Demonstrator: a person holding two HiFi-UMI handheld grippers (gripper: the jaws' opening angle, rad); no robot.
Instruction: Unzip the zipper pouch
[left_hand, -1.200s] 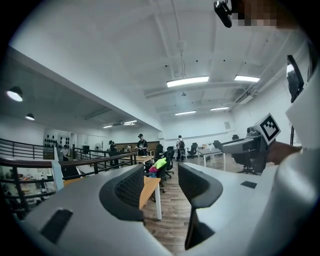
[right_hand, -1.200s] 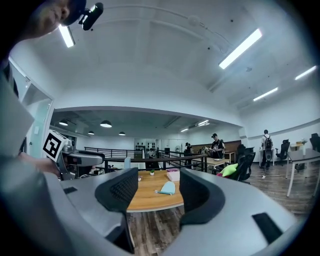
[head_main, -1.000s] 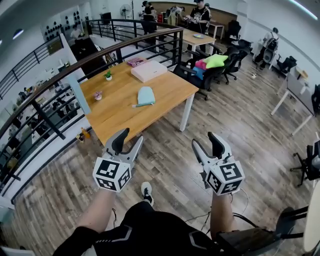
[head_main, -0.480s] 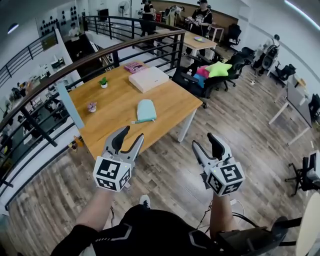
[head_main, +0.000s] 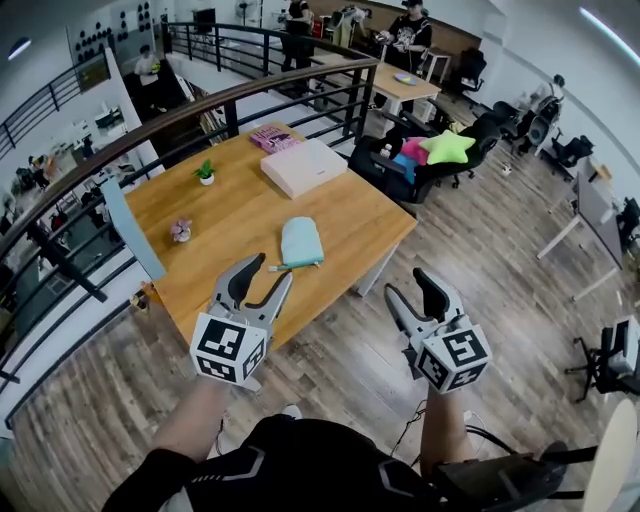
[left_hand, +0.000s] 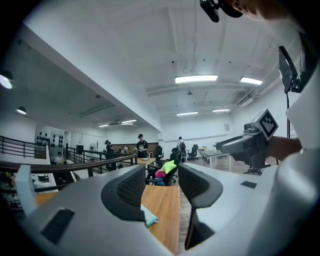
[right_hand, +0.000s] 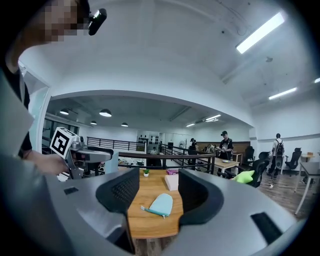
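Standing a little way back from the desk, I hold both tongs out in front of me, up in the air over the wood floor. The left tongs have their jaws apart with nothing between them but air. The right tongs are the same, spread wide and empty. I think I hold them this way so they are ready to grab once I get close.

The pouch is light blue-green. It lies flat on the desk, near the edge on my side, and nothing touches it. A thin strip sticks out from its near end. I think that is the zipper end or its pull, but it is too small to be sure. The pouch looks shut, so the unzipping is not begun.

Both tongs point toward the pouch, so it shows between the jaws in each gripper view. Next I think I need to step up, hold the pouch down with one pair and pull the zipper tab with the other. A white box sits farther back, well apart from the pouch, so it should not get in my way.
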